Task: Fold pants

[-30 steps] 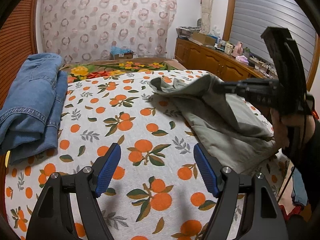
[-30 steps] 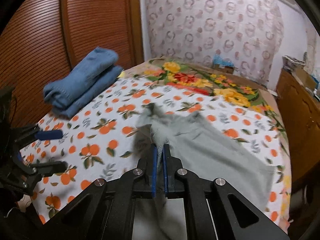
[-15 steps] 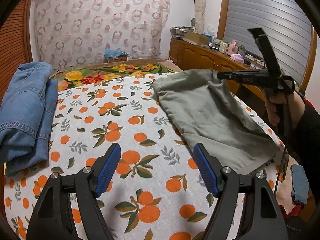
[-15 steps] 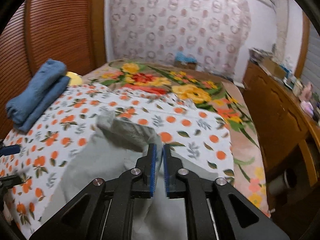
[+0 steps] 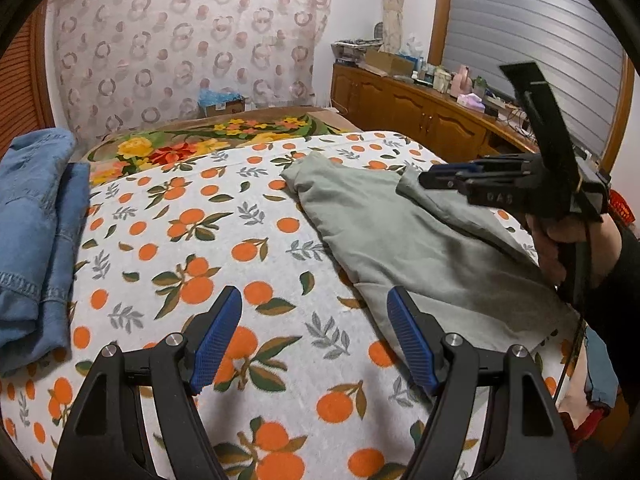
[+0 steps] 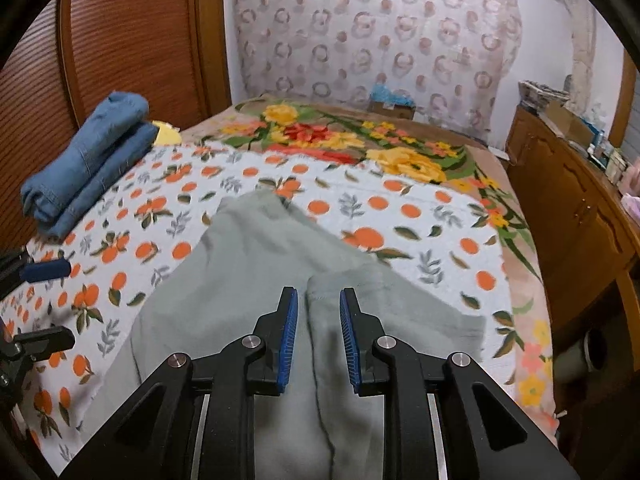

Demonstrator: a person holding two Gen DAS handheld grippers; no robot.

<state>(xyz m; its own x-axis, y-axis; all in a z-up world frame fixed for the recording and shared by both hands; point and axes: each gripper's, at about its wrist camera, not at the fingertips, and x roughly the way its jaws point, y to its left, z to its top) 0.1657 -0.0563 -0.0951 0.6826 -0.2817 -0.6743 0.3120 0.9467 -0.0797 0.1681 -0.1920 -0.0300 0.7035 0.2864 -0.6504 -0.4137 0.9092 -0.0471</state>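
Grey-green pants point(image 5: 404, 236) lie on the right part of the bed, with one leg end folded over on top point(image 6: 360, 292). My right gripper point(image 6: 318, 334) is open just above that folded edge, and the cloth lies below between its jaws; it also shows in the left wrist view point(image 5: 444, 174) at the right. My left gripper point(image 5: 314, 340) is open and empty, low over the orange-print bedspread point(image 5: 192, 248), left of the pants' near edge.
Folded blue jeans point(image 5: 36, 232) lie at the bed's left edge, also in the right wrist view point(image 6: 88, 160). A wooden sideboard point(image 5: 424, 116) with clutter runs along the right. A floral blanket point(image 6: 360, 140) covers the bed's far end.
My right gripper carried the pants' end across and down onto the rest of the pants, then opened and let go. My left gripper stayed open and drifted little.
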